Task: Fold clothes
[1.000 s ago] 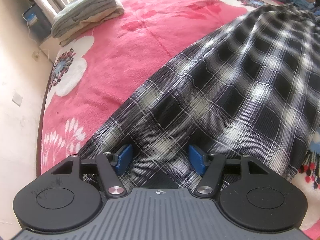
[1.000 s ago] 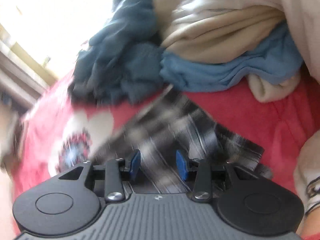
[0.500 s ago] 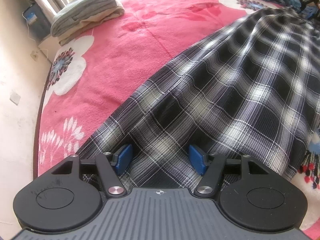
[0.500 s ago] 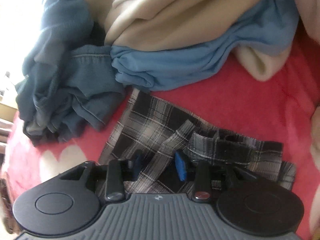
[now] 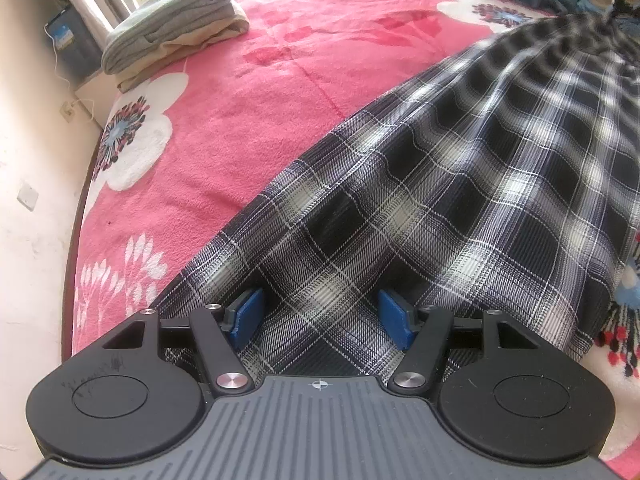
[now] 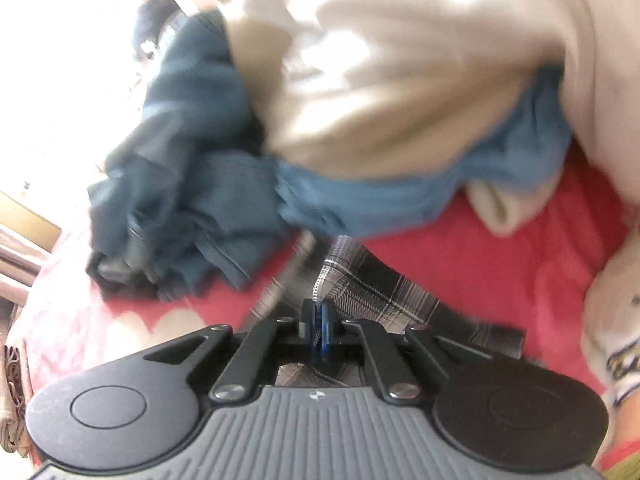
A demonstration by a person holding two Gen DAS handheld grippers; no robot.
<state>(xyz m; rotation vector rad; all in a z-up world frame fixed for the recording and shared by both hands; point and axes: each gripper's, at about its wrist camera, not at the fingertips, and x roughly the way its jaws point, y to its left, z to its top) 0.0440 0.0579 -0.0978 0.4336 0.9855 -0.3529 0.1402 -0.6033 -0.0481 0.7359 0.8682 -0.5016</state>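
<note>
— Jaws first, please: how do they stand on the right gripper (image 6: 319,322)?

— Clenched. Its two blue pads (image 6: 325,320) are pressed together on an edge of the plaid cloth (image 6: 372,288), which rises between them as a thin fold.

— And the left gripper (image 5: 322,314)?

— Released. The blue pads (image 5: 249,314) stand wide apart, one on each side, and the plaid cloth (image 5: 440,200) lies flat under and between them. They do not press on it.

— Where is this cloth?

— It is spread on the pink blanket (image 5: 240,128), which has white flowers. In the left view it runs from the gripper away toward the upper right corner, where the far end is lifted and blurred.

— What is around the right gripper?

— Just behind the held edge there is a heap of clothes: a dark blue garment (image 6: 188,184) on the left, a light blue one (image 6: 400,200) in the middle, and a cream one (image 6: 400,80) on top of it. The picture is blurred, so I cannot tell more about them.

— Anything else in the left view?

— Yes, a folded pile (image 5: 172,36), grey on beige, lies at the far corner of the blanket, well apart from the plaid cloth. Beside the bed there is a pale wall (image 5: 28,160).
</note>
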